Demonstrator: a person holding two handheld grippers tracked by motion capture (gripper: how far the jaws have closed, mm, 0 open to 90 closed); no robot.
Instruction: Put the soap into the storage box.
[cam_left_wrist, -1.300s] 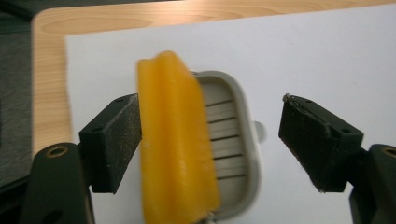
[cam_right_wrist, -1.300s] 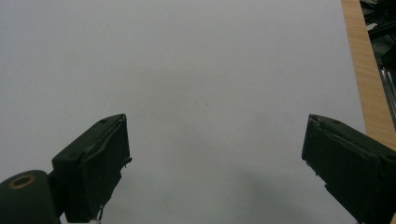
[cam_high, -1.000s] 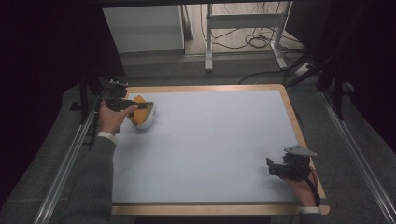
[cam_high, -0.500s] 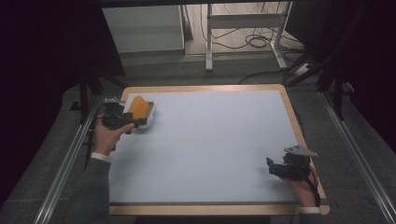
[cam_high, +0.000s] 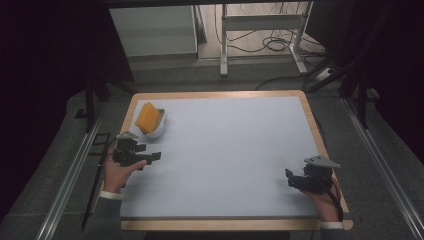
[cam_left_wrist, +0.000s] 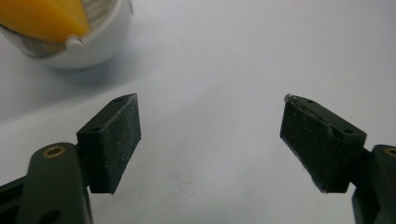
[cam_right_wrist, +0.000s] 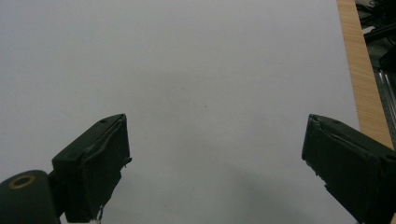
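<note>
Sponge (cam_high: 145, 116), orange and probably soft and light, is seen propped in a white bowl (cam_high: 157, 128) near the tabletop's far left corner, best pinched by its raised edge, while left gripper (cam_high: 150, 157) and right gripper (cam_high: 290, 180) are held apart, empty.

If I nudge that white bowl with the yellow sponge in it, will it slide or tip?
The white bowl looks small and round-sided on a smooth table, so it would probably slide, perhaps rocking. The yellow sponge stands tilted well above the rim, so it may shift or fall out. It looks soft and light, adding little weight. The left gripper is open, apart from the bowl.
</note>
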